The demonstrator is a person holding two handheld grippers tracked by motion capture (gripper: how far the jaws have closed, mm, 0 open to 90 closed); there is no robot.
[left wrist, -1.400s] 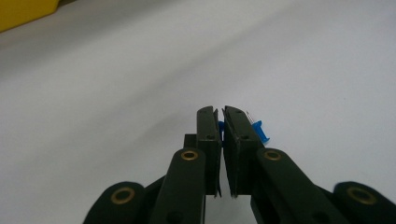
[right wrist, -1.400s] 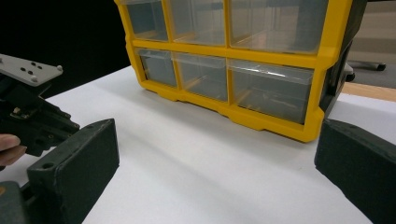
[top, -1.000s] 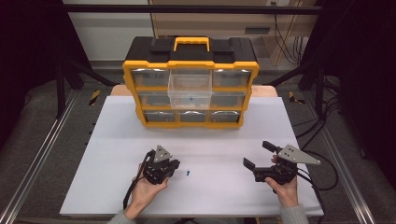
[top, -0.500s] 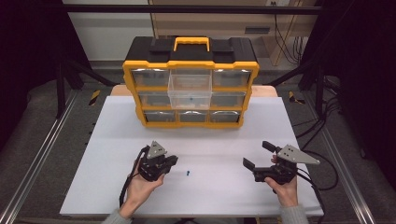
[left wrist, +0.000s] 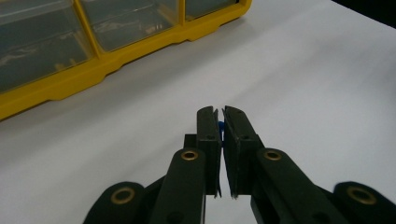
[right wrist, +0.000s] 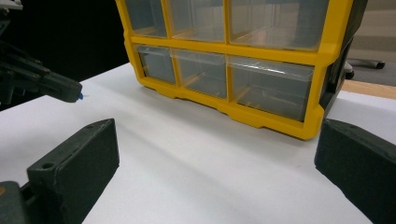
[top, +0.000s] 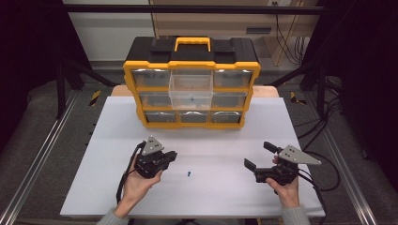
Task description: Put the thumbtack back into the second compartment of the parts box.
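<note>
My left gripper hangs a little above the white table, left of centre, shut on a tiny blue piece pinched between its pads. In the right gripper view that gripper's tip shows the blue speck at its end. Another tiny blue piece lies on the table just right of the left hand. My right gripper rests at the front right with its jaws wide apart and nothing between them.
A yellow and black drawer organizer stands at the back of the table. Its clear middle drawer is pulled out, with a small blue bit inside. Cables trail off the table's right side.
The left gripper has risen a little off the table, still shut. The loose blue piece and the right gripper have stayed put.
</note>
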